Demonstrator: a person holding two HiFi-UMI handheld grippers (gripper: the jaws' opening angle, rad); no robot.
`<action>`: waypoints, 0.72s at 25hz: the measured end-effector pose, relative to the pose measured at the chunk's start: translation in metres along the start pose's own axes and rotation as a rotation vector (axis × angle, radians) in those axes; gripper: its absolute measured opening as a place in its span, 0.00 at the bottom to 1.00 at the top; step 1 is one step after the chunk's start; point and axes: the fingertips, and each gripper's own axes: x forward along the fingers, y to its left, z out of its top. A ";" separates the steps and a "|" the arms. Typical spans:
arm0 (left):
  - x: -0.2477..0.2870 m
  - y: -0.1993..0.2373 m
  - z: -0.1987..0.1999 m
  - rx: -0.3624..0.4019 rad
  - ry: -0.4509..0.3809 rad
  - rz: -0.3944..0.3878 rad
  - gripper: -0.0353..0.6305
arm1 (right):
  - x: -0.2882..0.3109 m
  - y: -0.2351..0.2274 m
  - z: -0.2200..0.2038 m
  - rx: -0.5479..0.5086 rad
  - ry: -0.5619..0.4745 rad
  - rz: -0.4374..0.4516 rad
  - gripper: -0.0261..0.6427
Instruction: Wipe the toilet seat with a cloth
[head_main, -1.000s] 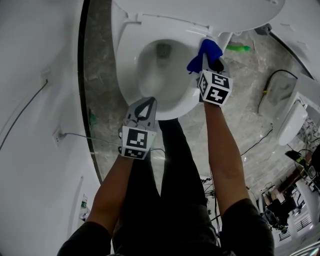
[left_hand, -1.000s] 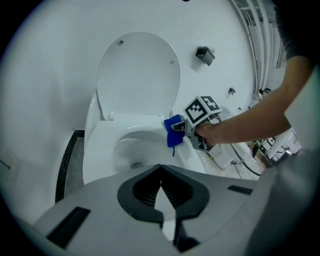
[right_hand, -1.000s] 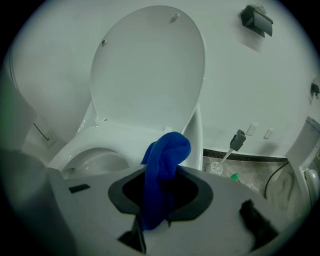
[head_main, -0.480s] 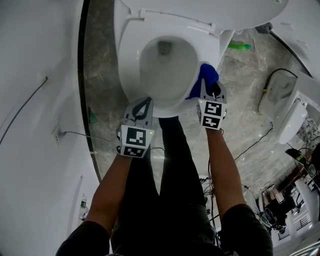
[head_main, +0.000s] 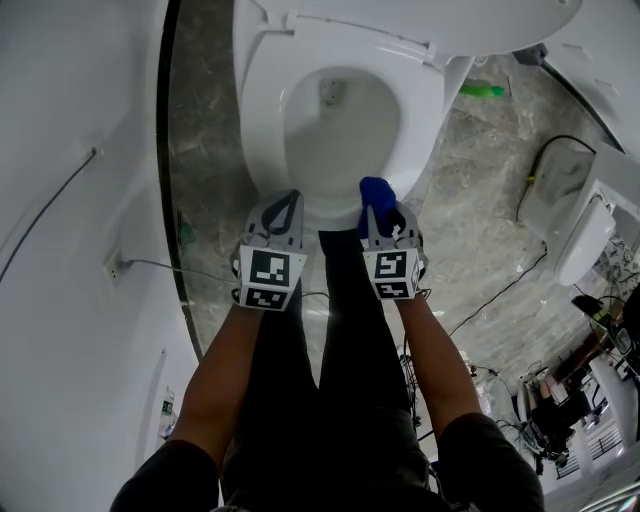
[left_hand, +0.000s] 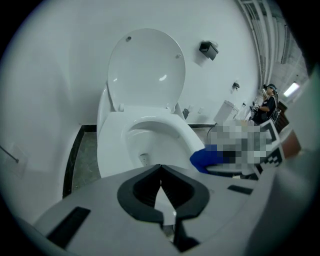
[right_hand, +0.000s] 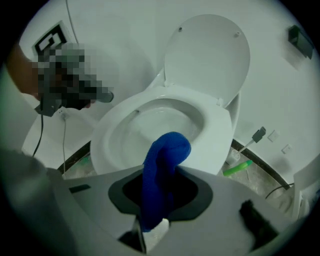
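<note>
While the blue cloth (right_hand: 162, 160) sits pinched in my right gripper (head_main: 380, 210), I see it as a thick, soft, fuzzy roll with a rounded end. Its long axis runs along the jaws, and the free end points away from me, over the near rim of the toilet seat (head_main: 262, 110). The seat is a smooth, glossy white oval ring, and the rounded lid (left_hand: 146, 65) stands upright at its far side. My left gripper (head_main: 288, 200) hangs just left of the right one at the seat's near edge, its dark curved jaws pressed together on nothing. The floor (head_main: 480, 200) is mottled grey stone. Compared with a second ago, the cloth and right gripper have come from the far right of the seat round to its near front. The left gripper has barely shifted.
</note>
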 end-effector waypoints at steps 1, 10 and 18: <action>-0.001 0.002 -0.001 -0.003 0.000 0.005 0.07 | -0.001 0.011 -0.002 -0.015 0.002 0.018 0.17; -0.020 0.025 -0.037 -0.066 0.037 0.087 0.07 | 0.004 0.124 0.018 -0.334 -0.039 0.201 0.18; -0.046 0.071 -0.054 -0.142 0.028 0.190 0.07 | 0.023 0.177 0.052 -0.409 -0.093 0.272 0.18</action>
